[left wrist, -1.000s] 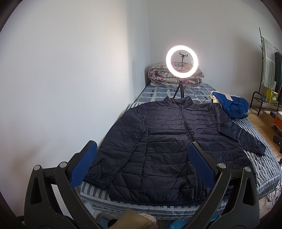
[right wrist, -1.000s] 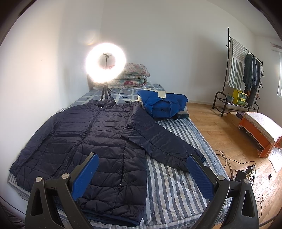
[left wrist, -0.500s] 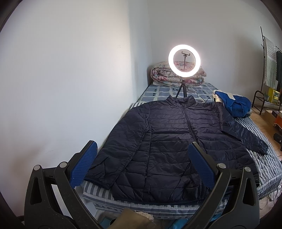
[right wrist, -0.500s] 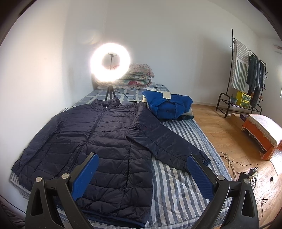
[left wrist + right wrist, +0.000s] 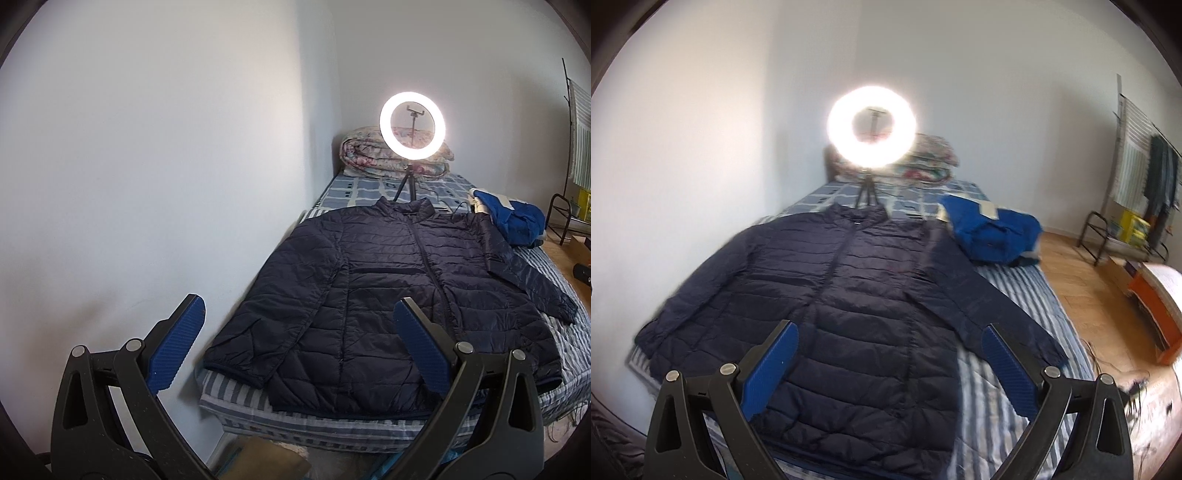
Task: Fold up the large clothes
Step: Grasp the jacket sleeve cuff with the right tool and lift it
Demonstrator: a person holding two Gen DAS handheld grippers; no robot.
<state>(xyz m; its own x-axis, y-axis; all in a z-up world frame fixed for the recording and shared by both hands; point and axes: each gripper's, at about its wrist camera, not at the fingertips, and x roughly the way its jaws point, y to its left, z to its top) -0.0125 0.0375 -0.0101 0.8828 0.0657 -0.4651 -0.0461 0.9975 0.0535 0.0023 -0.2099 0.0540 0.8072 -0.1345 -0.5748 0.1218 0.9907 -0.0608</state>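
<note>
A dark navy quilted puffer jacket [image 5: 391,291] [image 5: 857,306] lies flat and face up on a striped bed [image 5: 561,376] [image 5: 1015,291], zipped, collar at the far end, both sleeves spread out to the sides. My left gripper [image 5: 299,317] hovers open in front of the jacket's hem, nearer its left sleeve, with nothing between the blue pads. My right gripper [image 5: 888,345] is open too, held above the lower part of the jacket. Neither gripper touches the cloth.
A lit ring light [image 5: 412,126] [image 5: 872,126] on a small tripod stands just behind the collar. Folded quilts [image 5: 373,155] lie at the bed's head. A blue garment [image 5: 991,234] sits at the right. A white wall borders the left; a clothes rack [image 5: 1137,199] and orange box [image 5: 1156,310] stand on the wooden floor.
Both cameras have swung: the left view turned leftward so the jacket sits further right, and the right view turned so the jacket is centred. The jacket itself lies unchanged.
</note>
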